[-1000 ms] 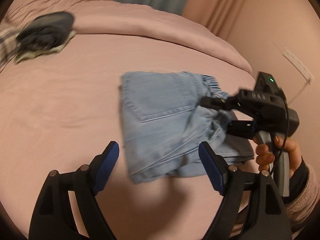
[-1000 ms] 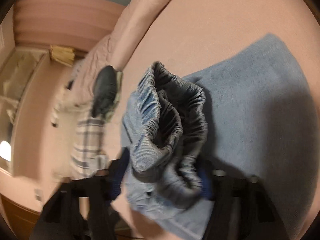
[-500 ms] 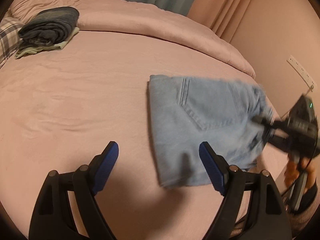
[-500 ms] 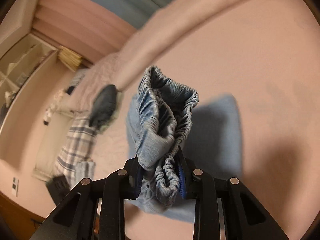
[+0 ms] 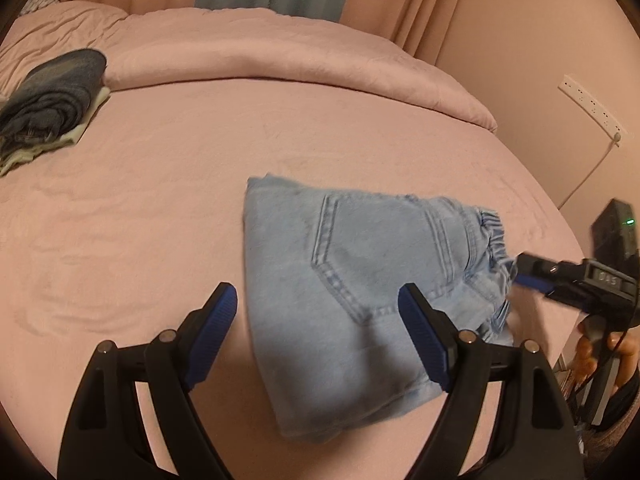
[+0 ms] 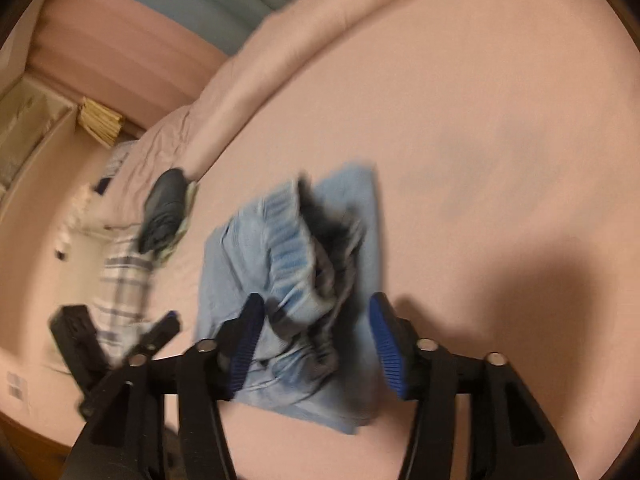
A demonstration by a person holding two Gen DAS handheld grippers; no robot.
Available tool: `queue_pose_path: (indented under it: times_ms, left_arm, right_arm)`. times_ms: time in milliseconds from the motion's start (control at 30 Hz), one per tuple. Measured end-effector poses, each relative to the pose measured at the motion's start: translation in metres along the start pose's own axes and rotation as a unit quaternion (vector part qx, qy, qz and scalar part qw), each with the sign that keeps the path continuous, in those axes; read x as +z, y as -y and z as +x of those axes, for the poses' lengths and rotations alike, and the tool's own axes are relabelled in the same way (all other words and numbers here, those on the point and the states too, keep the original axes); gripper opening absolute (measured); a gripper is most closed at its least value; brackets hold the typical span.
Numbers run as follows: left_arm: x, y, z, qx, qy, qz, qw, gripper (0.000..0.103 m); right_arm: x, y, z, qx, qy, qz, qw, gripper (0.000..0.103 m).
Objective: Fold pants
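Light blue denim pants (image 5: 360,292) lie folded into a compact rectangle on the pink bed, back pocket up, elastic waistband at the right. My left gripper (image 5: 318,334) is open and empty, hovering over the fold's near edge. My right gripper (image 6: 314,342) is open, its jaws spread on either side of the bunched waistband (image 6: 304,256), which rests loose on the bed. In the left wrist view the right gripper (image 5: 524,272) sits at the waistband's right end.
A folded dark garment on a pale one (image 5: 48,100) lies at the bed's far left. A rolled pink duvet (image 5: 300,56) runs along the back. The wall with a power strip (image 5: 592,106) is close on the right. A plaid cloth (image 6: 120,284) lies beyond the pants.
My right gripper was shut on the waistband, carried it rightward, then opened and let it drop onto the bed. The pants now lie flat. My left gripper stayed open.
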State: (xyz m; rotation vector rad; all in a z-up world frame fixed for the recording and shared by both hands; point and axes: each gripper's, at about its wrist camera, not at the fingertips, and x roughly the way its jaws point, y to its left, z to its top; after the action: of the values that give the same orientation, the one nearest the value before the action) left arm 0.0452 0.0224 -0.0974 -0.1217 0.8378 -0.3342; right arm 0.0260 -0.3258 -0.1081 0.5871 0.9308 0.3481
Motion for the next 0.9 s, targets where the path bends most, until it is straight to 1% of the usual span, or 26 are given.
queue_pose_path:
  times_ms: [33, 67, 100, 133, 167, 200, 233, 267, 300, 367, 400, 433, 467, 500, 567, 667, 700, 800, 833, 900]
  left_arm:
    - [0.004, 0.002, 0.002, -0.001, 0.001, 0.002, 1.0000, 0.083]
    - [0.009, 0.003, 0.005, -0.001, 0.001, 0.003, 1.0000, 0.083]
    - [0.014, 0.007, 0.008, -0.003, 0.003, 0.005, 1.0000, 0.082]
    - [0.021, 0.012, 0.013, -0.007, 0.005, 0.011, 0.9999, 0.081]
    - [0.027, 0.017, 0.017, -0.010, 0.006, 0.017, 0.9998, 0.081]
    - [0.034, 0.022, 0.024, -0.015, 0.003, 0.024, 0.9996, 0.080]
    - [0.044, 0.028, 0.036, -0.022, -0.009, 0.029, 0.9993, 0.077]
    - [0.048, 0.030, 0.043, -0.026, -0.018, 0.029, 0.9991, 0.064]
    - [0.054, 0.032, 0.054, -0.031, -0.032, 0.026, 0.9987, 0.049]
    - [0.061, 0.037, 0.080, -0.039, -0.069, 0.032, 0.9964, 0.043]
    - [0.061, 0.039, 0.095, -0.027, -0.087, 0.041, 0.9950, 0.041]
    - [0.059, 0.042, 0.109, -0.012, -0.107, 0.053, 0.9928, 0.040]
    - [0.058, 0.045, 0.117, -0.008, -0.116, 0.062, 0.9913, 0.041]
    - [0.057, 0.049, 0.122, 0.002, -0.110, 0.080, 0.9907, 0.043]
    - [0.059, 0.050, 0.123, 0.003, -0.108, 0.080, 0.9910, 0.043]
    - [0.060, 0.039, 0.117, -0.021, -0.100, 0.061, 0.9929, 0.043]
    - [0.060, 0.034, 0.109, -0.027, -0.090, 0.049, 0.9943, 0.043]
    - [0.056, 0.021, 0.085, -0.029, -0.069, 0.027, 0.9968, 0.043]
    - [0.054, 0.019, 0.078, -0.028, -0.066, 0.025, 0.9971, 0.044]
    - [0.042, 0.015, 0.063, -0.026, -0.066, 0.025, 0.9971, 0.044]
  right_arm:
    - [0.004, -0.006, -0.007, -0.015, 0.016, -0.023, 0.999, 0.059]
    - [0.007, -0.014, -0.011, -0.020, 0.029, -0.044, 0.998, 0.059]
    - [0.010, -0.018, -0.013, -0.020, 0.035, -0.058, 0.998, 0.059]
    - [0.016, -0.029, -0.012, -0.017, 0.041, -0.082, 0.996, 0.056]
    - [0.019, -0.033, -0.011, -0.016, 0.044, -0.094, 0.994, 0.050]
    - [0.022, -0.044, -0.006, -0.012, 0.042, -0.115, 0.992, 0.038]
    - [0.025, -0.058, 0.001, -0.008, 0.038, -0.144, 0.989, 0.034]
    - [0.025, -0.065, 0.008, -0.008, 0.032, -0.161, 0.986, 0.033]
    - [0.025, -0.066, 0.011, -0.009, 0.025, -0.173, 0.985, 0.028]
    - [0.017, -0.081, 0.027, -0.021, 0.002, -0.209, 0.978, 0.026]
    - [0.011, -0.083, 0.037, -0.041, -0.013, -0.227, 0.973, 0.026]
    - [0.004, -0.081, 0.051, -0.065, -0.037, -0.237, 0.969, 0.026]
    - [0.000, -0.073, 0.061, -0.074, -0.058, -0.234, 0.968, 0.026]
    - [-0.004, -0.064, 0.070, -0.077, -0.071, -0.225, 0.969, 0.023]
    - [-0.009, -0.057, 0.070, -0.073, -0.055, -0.227, 0.970, 0.021]
    - [-0.005, -0.061, 0.067, -0.072, -0.067, -0.227, 0.969, 0.021]
    - [-0.002, -0.062, 0.065, -0.071, -0.069, -0.226, 0.969, 0.021]
    - [0.008, -0.074, 0.048, -0.037, -0.048, -0.231, 0.971, 0.021]
    - [0.013, -0.080, 0.045, -0.035, -0.036, -0.240, 0.969, 0.021]
    - [0.020, -0.084, 0.049, -0.043, -0.030, -0.252, 0.966, 0.021]
